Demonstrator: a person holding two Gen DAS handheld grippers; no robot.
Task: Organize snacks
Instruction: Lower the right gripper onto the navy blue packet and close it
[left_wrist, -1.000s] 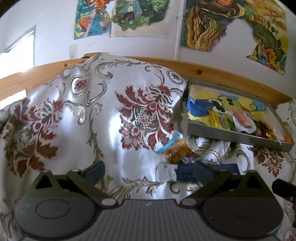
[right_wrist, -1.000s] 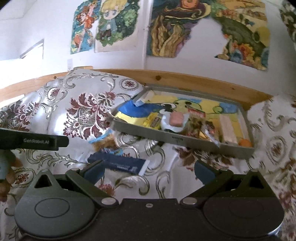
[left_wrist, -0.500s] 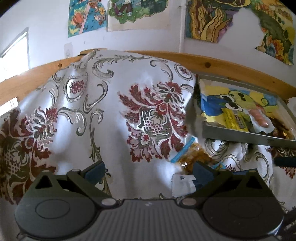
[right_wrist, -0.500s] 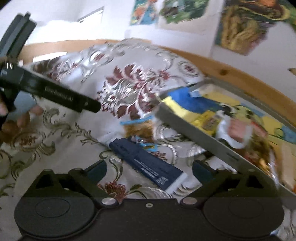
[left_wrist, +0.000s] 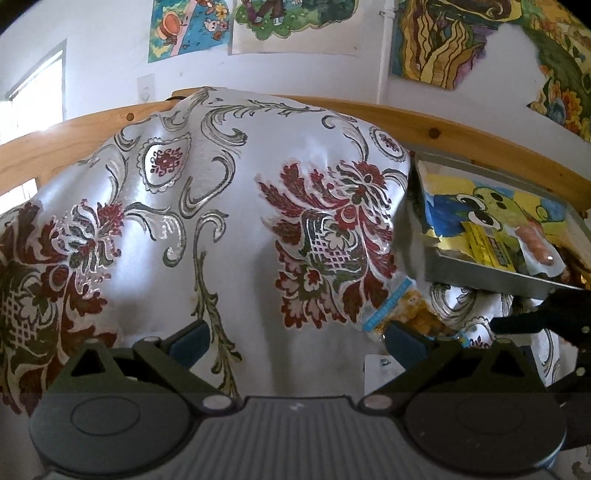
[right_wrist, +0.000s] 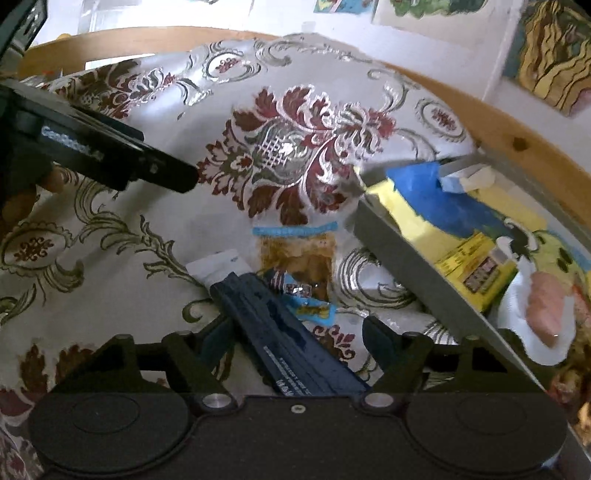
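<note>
A long dark blue snack packet with a white end lies on the floral cloth. My right gripper is open and low over it, with the packet lying slantwise between the fingers. Just beyond are a small blue-and-yellow wrapped sweet and a clear zip bag of brown snacks. The grey tray on the right holds a yellow pack and a white-wrapped pink sausage. My left gripper is open and holds nothing, facing a floral cushion. Its view shows the zip bag at its right fingertip.
A wooden rail runs behind the cushion and the tray, below a white wall with drawings. The left gripper's finger and a hand show at left in the right wrist view. The right gripper's finger crosses the left view's right edge.
My right gripper has swung left and dropped towards the dark blue packet, which now lies between its fingers. My left gripper has come a little closer to the cushion.
</note>
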